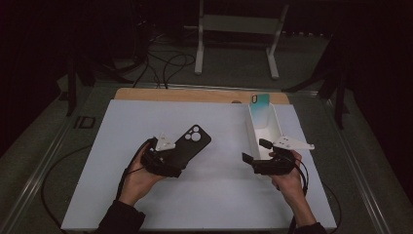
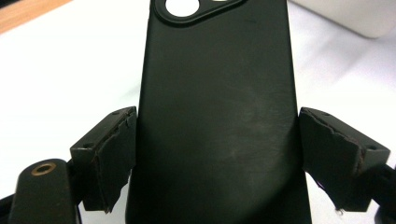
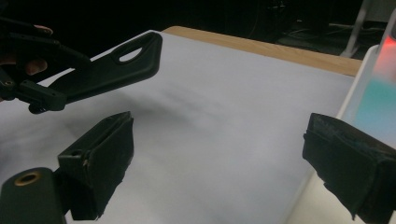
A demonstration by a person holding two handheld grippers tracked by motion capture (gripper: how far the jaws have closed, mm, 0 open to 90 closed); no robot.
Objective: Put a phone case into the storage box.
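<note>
A black phone case [image 1: 191,144] with round camera cut-outs is held in my left gripper [image 1: 168,155], left of the sheet's middle. In the left gripper view both pads press the long sides of the black case [image 2: 217,107], so the left gripper [image 2: 217,144] is shut on it. The right gripper view shows the black case [image 3: 112,70] lifted off the sheet with a shadow under it. My right gripper [image 1: 256,150] is open and holds nothing, beside the near end of a white tray [image 1: 251,129]. A teal phone case [image 1: 260,101] stands at the tray's far end.
A white sheet [image 1: 146,195] covers most of the wooden table [image 1: 195,95]. The tray wall [image 3: 359,79] is close to the right jaw of my right gripper [image 3: 219,140]. Behind the table are a white stand [image 1: 238,24] and cables [image 1: 170,63] on the floor.
</note>
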